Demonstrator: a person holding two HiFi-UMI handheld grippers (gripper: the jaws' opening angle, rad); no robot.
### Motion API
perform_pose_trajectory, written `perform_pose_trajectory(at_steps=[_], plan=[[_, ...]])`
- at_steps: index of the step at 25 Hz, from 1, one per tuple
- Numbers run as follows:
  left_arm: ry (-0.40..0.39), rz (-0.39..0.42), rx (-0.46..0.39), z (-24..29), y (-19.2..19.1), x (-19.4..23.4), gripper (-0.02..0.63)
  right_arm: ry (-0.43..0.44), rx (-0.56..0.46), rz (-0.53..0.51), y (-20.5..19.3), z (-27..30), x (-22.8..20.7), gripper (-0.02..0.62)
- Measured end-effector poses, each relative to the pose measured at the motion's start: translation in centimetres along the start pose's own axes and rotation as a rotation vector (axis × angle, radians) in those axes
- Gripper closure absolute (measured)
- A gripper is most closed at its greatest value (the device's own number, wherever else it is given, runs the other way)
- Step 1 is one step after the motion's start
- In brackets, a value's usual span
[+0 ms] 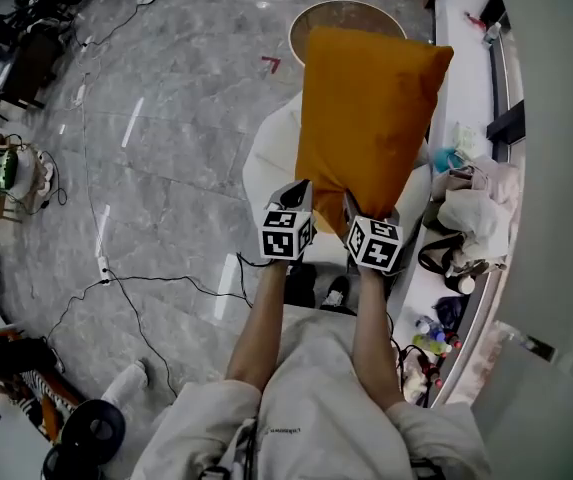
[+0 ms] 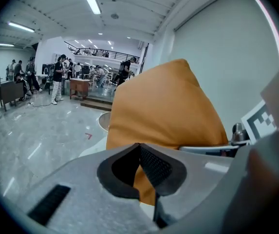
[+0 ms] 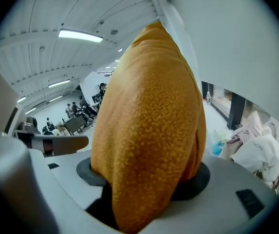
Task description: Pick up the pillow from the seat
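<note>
Looking down from the head, the pillow (image 1: 366, 118) is up off the seat (image 1: 264, 163), with the left gripper (image 1: 302, 190) and right gripper (image 1: 352, 204) side by side on its near edge to share the load. Left gripper view: the jaws pinch a thin bit of it. Right gripper view: the jaws squeeze a fat fold.

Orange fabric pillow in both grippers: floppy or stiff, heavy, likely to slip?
The orange fabric pillow looks soft yet self-supporting: gripped at its bottom edge, it stands up without drooping. Probably light: pinches by the left gripper and right gripper carry it. Its nubbly fabric bunches between the right jaws, so slipping seems unlikely.
</note>
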State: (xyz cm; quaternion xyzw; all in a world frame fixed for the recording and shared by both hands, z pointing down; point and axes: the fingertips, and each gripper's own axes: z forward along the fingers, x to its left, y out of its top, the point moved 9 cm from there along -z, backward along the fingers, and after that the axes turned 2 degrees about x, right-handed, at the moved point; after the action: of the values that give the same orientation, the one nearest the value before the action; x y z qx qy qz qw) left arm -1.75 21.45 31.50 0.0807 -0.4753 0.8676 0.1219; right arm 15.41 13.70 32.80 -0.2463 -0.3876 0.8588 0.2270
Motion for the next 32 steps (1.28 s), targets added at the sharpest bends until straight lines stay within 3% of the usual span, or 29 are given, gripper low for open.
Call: perform_pose_trajectory(at_steps=[6,14,23,32], plan=[[-0.008,-0.019,-0.024,-3.0,-1.2,-4.1,0.597,0.027,-0.023,-0.022,-1.3,-4.1,-0.5,0.284],[-0.025,0.053,-0.020,-5.3,-2.9,-7.5,0.597,0.028,-0.067,-0.058,-2.2,-7.9,-0.6,0.284],[-0.033,0.052,0.000,-6.0,-4.8,-9.6,0.597,-0.020,-0.056,-0.131,-3.3,-9.4,-1.8,0.284],[0.029,0.034,0.039,-6.8,-6.0,-9.4,0.597,-0.020,-0.037,-0.164,-4.7,-9.8,-2.5,0.284]])
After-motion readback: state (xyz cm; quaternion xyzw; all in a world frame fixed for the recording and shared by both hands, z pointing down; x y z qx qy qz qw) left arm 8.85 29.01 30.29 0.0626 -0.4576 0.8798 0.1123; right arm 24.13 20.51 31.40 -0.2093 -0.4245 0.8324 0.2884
